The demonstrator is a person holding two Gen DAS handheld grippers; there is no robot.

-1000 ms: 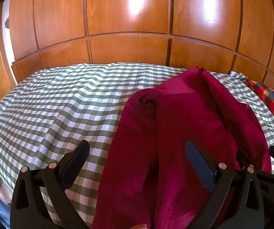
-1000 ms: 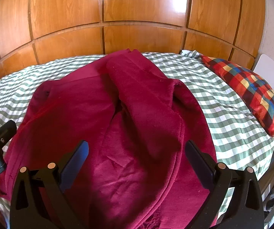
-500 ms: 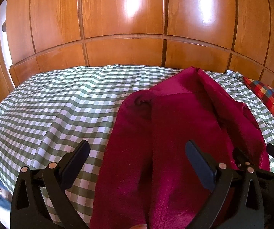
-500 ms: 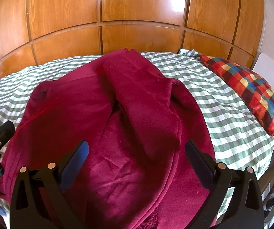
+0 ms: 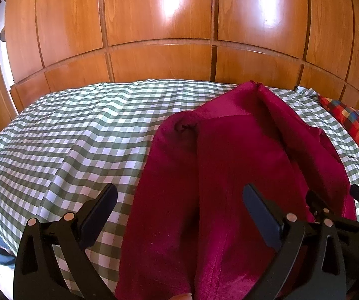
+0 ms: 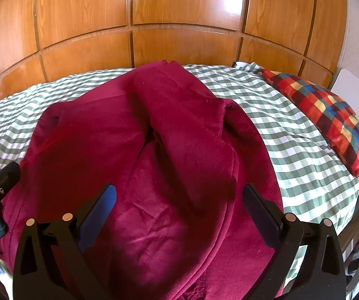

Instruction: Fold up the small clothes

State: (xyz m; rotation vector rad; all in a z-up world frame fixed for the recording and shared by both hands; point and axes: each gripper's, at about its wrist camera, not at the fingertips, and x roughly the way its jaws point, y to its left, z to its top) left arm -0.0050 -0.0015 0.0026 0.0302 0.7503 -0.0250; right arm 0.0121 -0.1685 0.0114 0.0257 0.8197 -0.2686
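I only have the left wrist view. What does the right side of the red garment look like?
Observer: In the right wrist view, a long folded flap of the red garment lies along its middle, ridge raised.
Operator: Is the right gripper holding anything?
Observer: No. The right gripper is open above the garment, nothing between its fingers.
Operator: What sits beyond the garment on that side?
Observer: A red plaid pillow lies on the checked bedsheet, apart from the garment, near the bed's right edge.
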